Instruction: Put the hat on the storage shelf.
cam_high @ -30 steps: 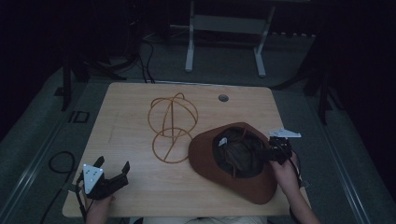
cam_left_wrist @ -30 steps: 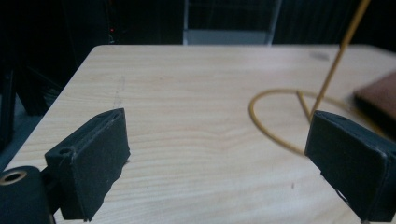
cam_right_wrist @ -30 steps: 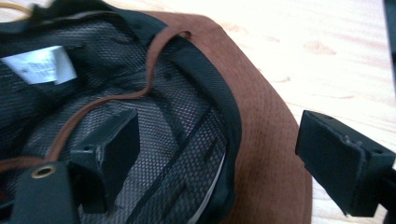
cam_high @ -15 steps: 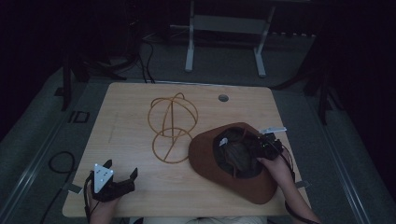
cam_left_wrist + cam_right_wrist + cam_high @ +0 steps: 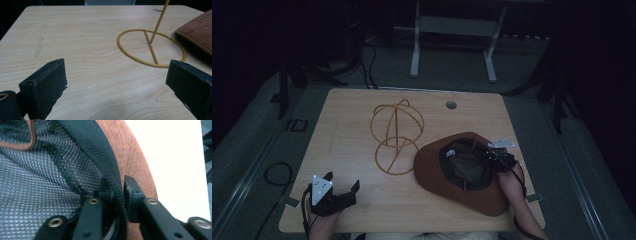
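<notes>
Right gripper [image 5: 490, 154] reaching in from tabletop's right edge, jaws just closed, pinching inner band of upturned brown hat [image 5: 432, 167]. Left gripper [image 5: 343, 189] resting near front-left corner, jaws spread, empty.

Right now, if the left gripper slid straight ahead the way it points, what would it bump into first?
Probably the yellow wire hat stand: its round base ring lies ahead, slightly to the right, between the open left gripper and the brown brimmed hat. Bare wooden table comes before it; depth is hard to judge.
</notes>
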{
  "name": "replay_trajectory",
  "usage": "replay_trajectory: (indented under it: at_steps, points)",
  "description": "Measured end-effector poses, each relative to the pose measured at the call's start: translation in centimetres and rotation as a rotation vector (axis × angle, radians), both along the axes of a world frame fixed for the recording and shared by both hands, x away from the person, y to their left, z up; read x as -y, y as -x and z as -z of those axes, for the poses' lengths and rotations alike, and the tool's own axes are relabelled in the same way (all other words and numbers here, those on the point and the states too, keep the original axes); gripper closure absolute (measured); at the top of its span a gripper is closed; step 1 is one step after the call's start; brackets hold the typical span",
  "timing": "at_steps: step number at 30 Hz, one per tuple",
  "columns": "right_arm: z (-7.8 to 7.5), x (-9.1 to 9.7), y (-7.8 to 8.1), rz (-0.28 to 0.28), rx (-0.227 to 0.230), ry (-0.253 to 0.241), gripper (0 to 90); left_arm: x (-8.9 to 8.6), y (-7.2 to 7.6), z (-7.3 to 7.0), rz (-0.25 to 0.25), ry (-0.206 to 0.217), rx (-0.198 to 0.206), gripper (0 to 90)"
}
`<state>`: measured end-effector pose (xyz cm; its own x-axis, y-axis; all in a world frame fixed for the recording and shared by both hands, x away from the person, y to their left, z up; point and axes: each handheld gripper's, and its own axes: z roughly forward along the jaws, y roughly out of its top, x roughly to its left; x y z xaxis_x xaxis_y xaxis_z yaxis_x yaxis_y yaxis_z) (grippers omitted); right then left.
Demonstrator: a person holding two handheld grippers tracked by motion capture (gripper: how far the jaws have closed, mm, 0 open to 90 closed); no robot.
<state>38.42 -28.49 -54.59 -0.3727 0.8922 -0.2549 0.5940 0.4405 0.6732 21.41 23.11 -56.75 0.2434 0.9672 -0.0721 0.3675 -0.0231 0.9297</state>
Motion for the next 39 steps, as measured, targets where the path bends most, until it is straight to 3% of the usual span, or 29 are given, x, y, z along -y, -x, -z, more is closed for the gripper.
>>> replay_trajectory:
  at_steps: [1,6,9,15,22,26,31,35,37,39]
  points:
    - [-0.3,0.3,0.0,-0.009,0.009,-0.022,83.5,0.0,-0.1,0.1,-0.014,-0.016,-0.009,3.9]
    - [-1.9,0.6,0.5,-0.054,0.028,-0.073,84.0,-0.3,-0.2,0.1,-0.027,-0.018,-0.014,3.9]
    - [-3.7,0.9,1.2,-0.074,0.080,-0.109,84.2,-0.4,-0.2,-0.1,-0.030,-0.012,-0.011,3.9]
    - [-7.1,1.4,1.7,-0.088,0.124,-0.200,84.4,-0.4,-0.1,-1.4,-0.006,0.026,0.001,3.8]
    - [-10.8,1.5,2.7,-0.076,0.212,-0.220,84.3,1.3,0.3,-5.0,0.095,0.033,0.048,4.5]
    - [-12.1,1.5,3.0,-0.082,0.239,-0.221,84.3,2.9,0.2,-7.6,0.142,0.003,0.064,4.5]
    - [-13.3,1.4,3.2,-0.086,0.260,-0.234,84.3,4.9,-0.4,-10.9,0.205,0.009,0.103,4.5]
    - [-13.6,1.3,3.1,-0.086,0.260,-0.247,84.2,7.2,-1.1,-13.2,0.249,-0.023,0.154,4.5]
    - [-13.7,1.3,3.1,-0.089,0.262,-0.248,84.2,7.7,-1.2,-13.5,0.260,-0.027,0.161,4.5]
    - [-13.7,1.3,3.3,-0.090,0.270,-0.244,84.2,9.9,-1.9,-14.2,0.314,-0.055,0.164,4.5]
